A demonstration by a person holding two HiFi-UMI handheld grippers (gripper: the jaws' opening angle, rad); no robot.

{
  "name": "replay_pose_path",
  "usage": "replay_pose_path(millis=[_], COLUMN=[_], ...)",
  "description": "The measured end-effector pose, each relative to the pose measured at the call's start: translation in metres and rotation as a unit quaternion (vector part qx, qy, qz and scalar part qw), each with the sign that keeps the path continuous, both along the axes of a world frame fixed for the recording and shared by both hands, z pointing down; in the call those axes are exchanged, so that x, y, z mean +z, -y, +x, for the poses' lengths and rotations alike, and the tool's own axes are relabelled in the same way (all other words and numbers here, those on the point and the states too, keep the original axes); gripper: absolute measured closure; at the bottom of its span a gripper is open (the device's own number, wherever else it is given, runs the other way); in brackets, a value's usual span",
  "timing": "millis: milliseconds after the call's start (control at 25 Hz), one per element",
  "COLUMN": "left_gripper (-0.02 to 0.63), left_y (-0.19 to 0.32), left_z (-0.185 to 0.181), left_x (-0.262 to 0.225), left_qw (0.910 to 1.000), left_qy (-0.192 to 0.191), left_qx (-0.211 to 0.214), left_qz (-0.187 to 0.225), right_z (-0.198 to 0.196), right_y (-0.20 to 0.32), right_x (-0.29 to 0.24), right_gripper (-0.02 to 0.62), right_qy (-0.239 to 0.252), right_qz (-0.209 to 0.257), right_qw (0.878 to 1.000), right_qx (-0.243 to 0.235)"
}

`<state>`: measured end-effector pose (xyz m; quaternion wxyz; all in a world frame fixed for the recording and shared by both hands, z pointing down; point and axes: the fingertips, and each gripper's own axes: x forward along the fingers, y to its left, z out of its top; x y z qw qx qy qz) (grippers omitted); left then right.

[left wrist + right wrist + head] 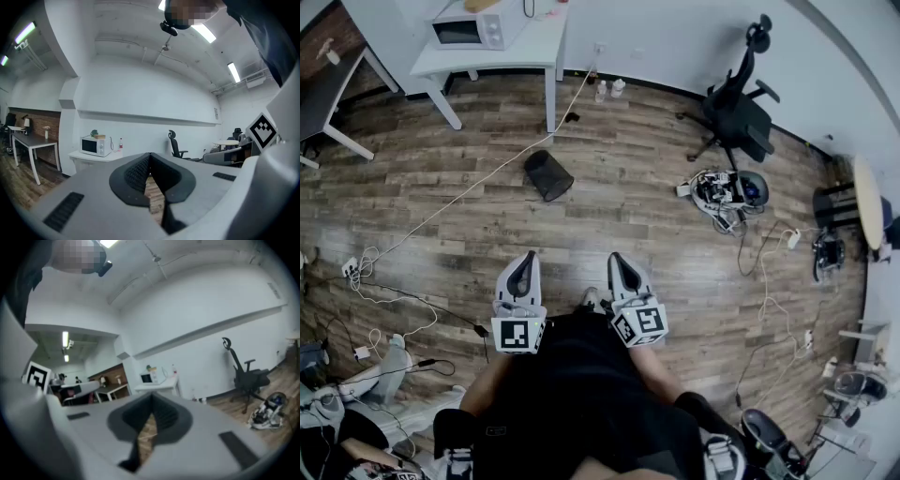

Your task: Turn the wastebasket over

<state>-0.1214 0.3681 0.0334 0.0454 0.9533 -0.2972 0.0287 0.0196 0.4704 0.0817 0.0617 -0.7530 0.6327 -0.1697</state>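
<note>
While holding left gripper (525, 256) and right gripper (618, 257) side by side, near, has both jaw pairs pinched together, empty. Faces black wastebasket (548, 175) farther off on wood floor (637, 211), slightly left, short of white table (534, 49).

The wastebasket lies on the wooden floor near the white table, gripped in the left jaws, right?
Not gripped. The head view shows the wastebasket on the wooden floor near the white table, lying apart from the left gripper, whose jaws are shut on nothing.

wastebasket (548, 175): on floor (628, 220), before table (532, 47) | microwave (469, 30): on table | chair (739, 117): right of wastebasket
</note>
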Motion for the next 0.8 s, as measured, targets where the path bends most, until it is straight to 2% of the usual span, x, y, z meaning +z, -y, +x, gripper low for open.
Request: replay_pose_path(millis=[120,280,560,800], left_gripper=[0.571,0.571,0.571,0.571], left_y=[-0.001,0.0,-0.007,-0.017], left_z=[0.001,0.001,0.004,0.004], left_x=[0.004,0.002,0.004,0.005], left_qw=[0.9999,1.0,0.9998,0.9998], left_qy=[0.013,0.005,0.019,0.012], left_qx=[0.002,0.001,0.002,-0.011], left_qz=[-0.001,0.0,0.005,0.009], right_z=[0.001,-0.001,-0.001,0.0], right_y=[0.001,0.002,-0.003,-0.01], right_x=[0.0,0.001,0.001,0.001], right_gripper=[0.563,0.563,0.563,0.563], right_qy=[-0.001,-0.001,0.004,0.006], right_qz=[-0.001,-0.003,0.001,0.009], right_qw=[1.0,1.0,1.0,0.999], right_qx=[-0.001,-0.004,-0.016,-0.03])
